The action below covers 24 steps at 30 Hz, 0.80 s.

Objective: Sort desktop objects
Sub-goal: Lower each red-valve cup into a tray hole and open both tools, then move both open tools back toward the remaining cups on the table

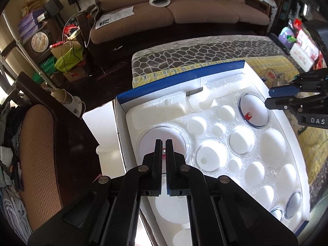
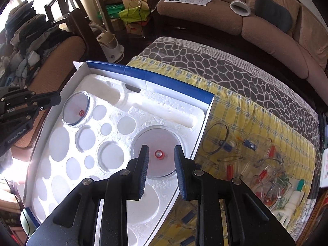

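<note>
The left gripper (image 1: 163, 150) has narrow jaws pinched on the red knob of a clear cup (image 1: 164, 141) seated in the foam tray (image 1: 254, 141). The right gripper (image 2: 161, 153), jaws wide and empty, hangs over another seated cup (image 2: 157, 151); the loose cups (image 2: 256, 160) lie to its right, so it is nearer

Daylight floods in from my left, beyond the foam tray (image 1: 215, 143), and blows its white surface out to glare. Past the tray the sofa (image 1: 184, 10) sits dim. My tongs are dark silhouettes. Both fisheye views bend hard, with black vignetted corners and soft edges.
</note>
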{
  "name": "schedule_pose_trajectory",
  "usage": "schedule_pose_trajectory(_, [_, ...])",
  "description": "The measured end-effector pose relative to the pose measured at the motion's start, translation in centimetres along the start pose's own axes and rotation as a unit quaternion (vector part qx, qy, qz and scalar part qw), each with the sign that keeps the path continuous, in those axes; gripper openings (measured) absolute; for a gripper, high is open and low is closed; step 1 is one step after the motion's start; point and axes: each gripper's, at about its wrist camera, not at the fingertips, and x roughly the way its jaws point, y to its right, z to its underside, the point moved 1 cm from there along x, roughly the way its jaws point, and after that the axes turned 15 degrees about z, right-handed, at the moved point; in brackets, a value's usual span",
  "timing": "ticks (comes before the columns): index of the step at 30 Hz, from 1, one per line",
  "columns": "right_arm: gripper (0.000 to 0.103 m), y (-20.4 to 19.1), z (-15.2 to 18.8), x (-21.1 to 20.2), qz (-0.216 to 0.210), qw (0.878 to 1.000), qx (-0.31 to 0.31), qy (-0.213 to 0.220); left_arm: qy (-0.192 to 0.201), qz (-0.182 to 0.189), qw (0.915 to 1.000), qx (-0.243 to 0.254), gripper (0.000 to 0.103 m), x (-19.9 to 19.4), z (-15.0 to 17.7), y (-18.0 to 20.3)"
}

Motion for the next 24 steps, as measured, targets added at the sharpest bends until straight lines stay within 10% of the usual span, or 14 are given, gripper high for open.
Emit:
schedule_pose_trajectory(10, [0.025,-2.5,1.9,0.3,0.000,1.000,-0.018,-0.013,-0.031,0.009,0.9995,-0.002,0.007,2.6,1.6,2.8])
schedule_pose_trajectory(15, [0.048,0.3,3.4,-4.0,-0.005,0.999,0.025,0.036,0.031,0.034,0.9989,-0.007,0.054,-1.4,1.5,4.3])
schedule_pose_trajectory(24, [0.054,10.7,11.0,-8.9,0.032,0.995,0.085,0.038,0.075,0.090,0.9931,0.011,0.057,-4.9,2.1,11.8])
